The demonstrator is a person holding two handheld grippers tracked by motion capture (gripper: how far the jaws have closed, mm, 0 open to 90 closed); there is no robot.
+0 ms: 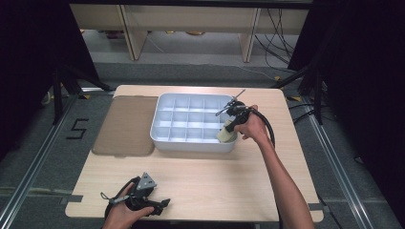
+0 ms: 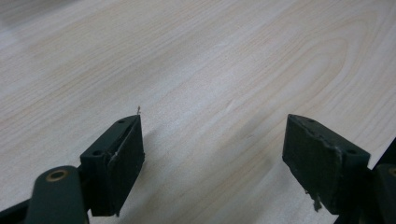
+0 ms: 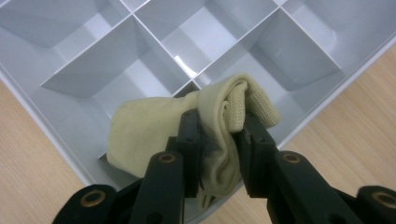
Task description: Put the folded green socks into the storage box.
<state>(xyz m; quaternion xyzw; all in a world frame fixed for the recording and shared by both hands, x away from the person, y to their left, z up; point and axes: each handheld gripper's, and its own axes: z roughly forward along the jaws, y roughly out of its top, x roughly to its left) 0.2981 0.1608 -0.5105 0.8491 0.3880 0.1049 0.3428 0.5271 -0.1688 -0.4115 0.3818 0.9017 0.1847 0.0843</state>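
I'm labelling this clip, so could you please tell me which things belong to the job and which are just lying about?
In the job:
- pale yellow sock, clamped in the right tool
- white divided tray, sock at its near right corner

Lying about:
- brown mat left of the tray
- left tool, open above the table

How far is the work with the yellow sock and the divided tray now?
Done: the right tool has gripped the pale yellow sock and holds it over the white tray's near right corner compartment. In hand: placing it there. Left: release it; the other compartments look empty. The left tool rests open on the table.
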